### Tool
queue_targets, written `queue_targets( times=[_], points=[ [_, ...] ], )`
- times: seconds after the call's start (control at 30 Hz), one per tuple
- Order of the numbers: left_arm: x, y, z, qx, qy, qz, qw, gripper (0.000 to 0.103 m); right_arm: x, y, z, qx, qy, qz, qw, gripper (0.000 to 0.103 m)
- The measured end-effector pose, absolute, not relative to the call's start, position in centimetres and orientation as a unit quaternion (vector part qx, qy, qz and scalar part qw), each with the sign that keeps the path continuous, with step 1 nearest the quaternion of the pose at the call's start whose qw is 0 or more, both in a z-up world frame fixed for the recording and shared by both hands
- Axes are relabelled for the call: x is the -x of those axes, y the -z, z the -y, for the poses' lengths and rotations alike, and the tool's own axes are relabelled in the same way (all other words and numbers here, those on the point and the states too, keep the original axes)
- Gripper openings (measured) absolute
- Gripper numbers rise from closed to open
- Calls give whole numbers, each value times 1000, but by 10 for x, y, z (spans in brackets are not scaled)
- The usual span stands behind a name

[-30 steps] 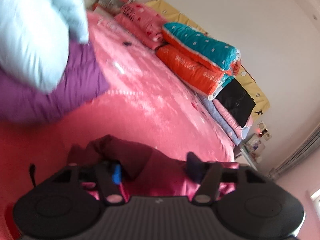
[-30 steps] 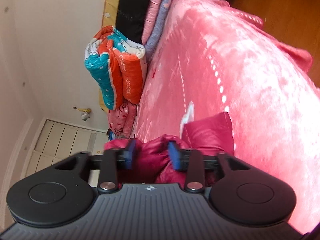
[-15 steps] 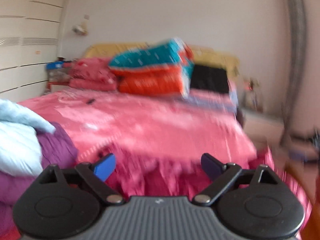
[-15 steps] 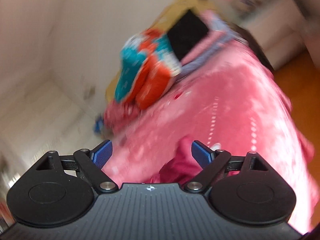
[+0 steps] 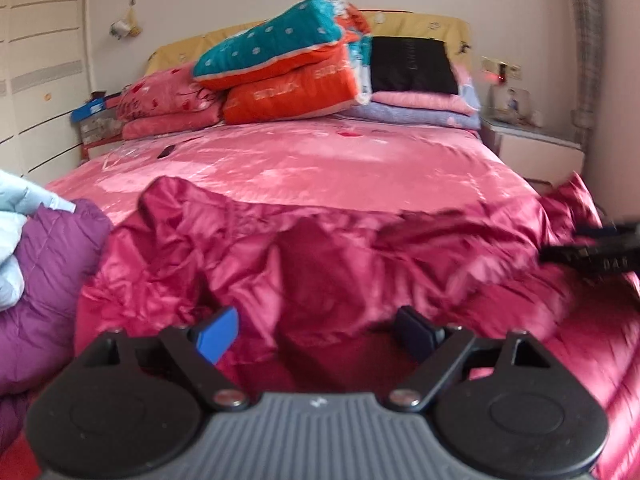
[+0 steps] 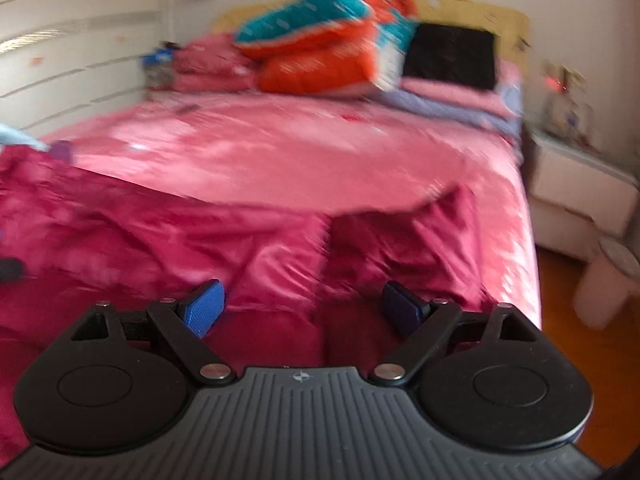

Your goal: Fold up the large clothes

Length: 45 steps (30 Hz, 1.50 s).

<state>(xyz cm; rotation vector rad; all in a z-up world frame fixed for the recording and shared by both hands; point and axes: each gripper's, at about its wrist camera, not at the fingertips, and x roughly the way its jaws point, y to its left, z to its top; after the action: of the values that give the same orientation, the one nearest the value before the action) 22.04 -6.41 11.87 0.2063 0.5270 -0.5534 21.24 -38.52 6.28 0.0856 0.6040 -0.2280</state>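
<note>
Now both grippers stand wide open and empty: a second ago each was clamped on a bunch of the crimson fabric, and half a second ago the jaws had already sprung apart. The left gripper [image 5: 316,330] hovers low over the near part of the shiny crimson jacket [image 5: 320,248], its blue pads spread with nothing between them; the right gripper [image 6: 302,304] hangs likewise over the same garment, fingers far apart, touching no cloth that I can see. My reading is that the jacket has just been let go after being laid out, so spreading is done and the folding proper comes next.

The jacket lies crumpled on the near end of the pink bedspread [image 5: 320,160], its long axis running across the bed from left to right. One limb reaches to the left beside a purple quilted garment [image 5: 48,280], another toward the right edge of the bed. Which end is collar and which hem I cannot tell through the blur.

Farther off, folded quilts [image 5: 288,64] are stacked against the headboard [image 5: 416,24].
</note>
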Motion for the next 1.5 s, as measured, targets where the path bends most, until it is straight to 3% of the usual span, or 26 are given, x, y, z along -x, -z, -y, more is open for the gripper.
queue_targets(
  times=[0.23, 0.8, 1.13, 1.23, 1.33, 1.5],
  points=[
    [-259, -125, 86, -127, 234, -248, 932, 88, -223, -43, 433, -115, 186, -303, 927, 103],
    [-318, -65, 74, -58, 176, -319, 930, 95, -214, -31, 432, -130, 198, -317, 918, 103],
    [-322, -49, 78, -59, 165, -310, 935, 99, -217, -22, 429, -150, 193, -307, 920, 103],
    [-320, -54, 81, -72, 159, -307, 936, 98, -217, -23, 429, -146, 194, -308, 920, 103],
    [-309, -72, 84, -81, 146, -300, 939, 89, -214, -30, 432, -150, 193, -309, 919, 103],
    [-269, -119, 101, -46, 178, -247, 952, 89, -198, -64, 428, -166, 198, -270, 927, 103]
  ],
)
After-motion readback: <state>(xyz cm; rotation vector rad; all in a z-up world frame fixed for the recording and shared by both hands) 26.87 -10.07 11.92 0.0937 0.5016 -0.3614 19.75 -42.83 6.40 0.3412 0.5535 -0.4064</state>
